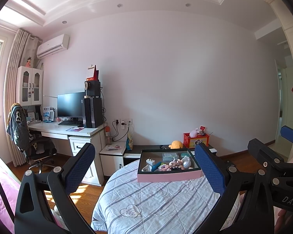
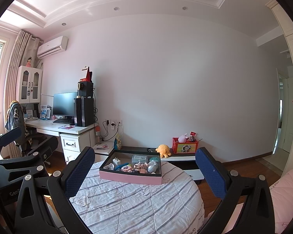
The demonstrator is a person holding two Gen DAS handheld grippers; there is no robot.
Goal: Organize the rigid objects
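Tray: shallow pink-walled, dark-rimmed tray (image 1: 169,177) w/ small toys, white charger plug (image 1: 150,162), sat on striped quilt (image 1: 156,200).
Grippers: left gripper (image 1: 144,167) & right gripper (image 2: 144,172) short of tray, jaws spread, empty.
Tip: approach slow, pick one item from above.

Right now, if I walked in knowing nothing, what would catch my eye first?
Probably the pink-sided tray of small toys and trinkets, sitting on the striped quilt in the middle of the scene. Framing it are two open black tools with blue pads, the left tool and the right tool, both empty. Beyond, an orange plush octopus sits on a low cabinet by the wall.
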